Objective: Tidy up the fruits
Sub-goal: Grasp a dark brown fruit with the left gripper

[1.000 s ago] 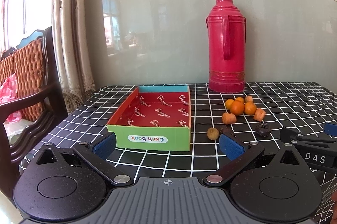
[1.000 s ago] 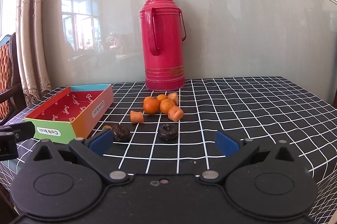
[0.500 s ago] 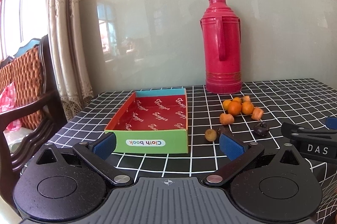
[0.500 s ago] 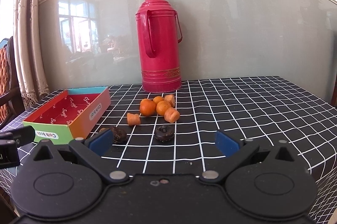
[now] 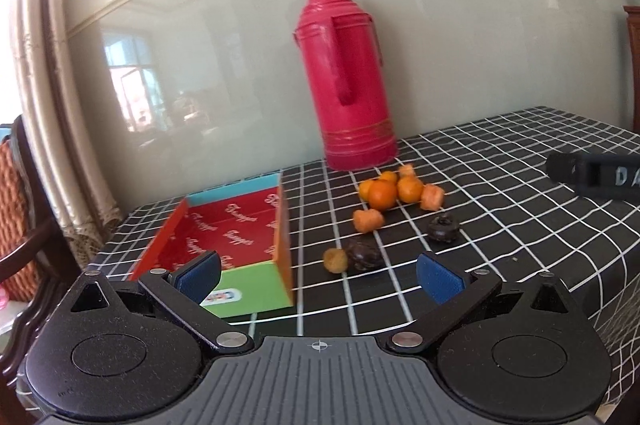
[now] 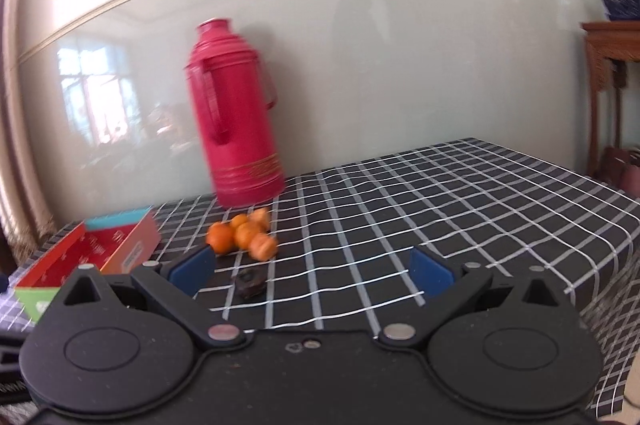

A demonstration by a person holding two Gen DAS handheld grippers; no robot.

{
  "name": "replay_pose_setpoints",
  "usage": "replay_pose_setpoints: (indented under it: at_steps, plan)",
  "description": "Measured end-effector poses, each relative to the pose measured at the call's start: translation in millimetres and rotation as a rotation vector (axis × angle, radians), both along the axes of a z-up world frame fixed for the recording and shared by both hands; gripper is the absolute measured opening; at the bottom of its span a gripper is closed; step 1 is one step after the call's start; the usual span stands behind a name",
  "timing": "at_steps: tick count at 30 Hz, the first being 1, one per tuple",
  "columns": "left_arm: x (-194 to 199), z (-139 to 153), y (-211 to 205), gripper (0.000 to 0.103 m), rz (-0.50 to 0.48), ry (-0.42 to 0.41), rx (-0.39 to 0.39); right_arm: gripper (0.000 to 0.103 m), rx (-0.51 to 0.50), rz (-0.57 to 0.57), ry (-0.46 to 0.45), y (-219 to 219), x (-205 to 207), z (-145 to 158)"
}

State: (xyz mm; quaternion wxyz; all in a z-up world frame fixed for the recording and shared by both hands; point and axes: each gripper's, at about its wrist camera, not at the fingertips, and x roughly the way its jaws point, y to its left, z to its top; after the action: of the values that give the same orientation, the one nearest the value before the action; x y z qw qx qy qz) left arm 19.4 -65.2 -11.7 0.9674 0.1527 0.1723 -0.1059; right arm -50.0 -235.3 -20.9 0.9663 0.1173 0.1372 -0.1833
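Only from the left wrist, a yellowish fruit [image 5: 335, 260] beside the box [image 5: 286, 237]; both hand-held grippers [image 5: 320, 275] [image 6: 313, 271] agape, empty.

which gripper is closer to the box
Left. The left gripper sits right at the box's near green end, one pad overlapping it in view. The right gripper is off to the box's right, in front of the fruit.

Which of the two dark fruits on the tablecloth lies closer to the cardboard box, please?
The dark fruit touching the small yellowish fruit, nearest the box. The other dark fruit lies alone, further right.
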Motion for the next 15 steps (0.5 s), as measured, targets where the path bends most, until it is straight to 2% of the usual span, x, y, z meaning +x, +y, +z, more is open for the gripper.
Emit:
replay_pose_setpoints:
  at_steps: [6, 15]
  plan:
    - [22.9, -10.6, -43.8, 0.103, -0.1, 0.039, 0.009, 0.097, 0.027, -0.136, -0.01, -29.5, -11.8, -1.5]
    - [70.7, -32.2, -101.4, 0.103, -0.178, 0.092, -0.019, 0.097, 0.072, -0.163, -0.02, -50.2, -20.2, -6.4]
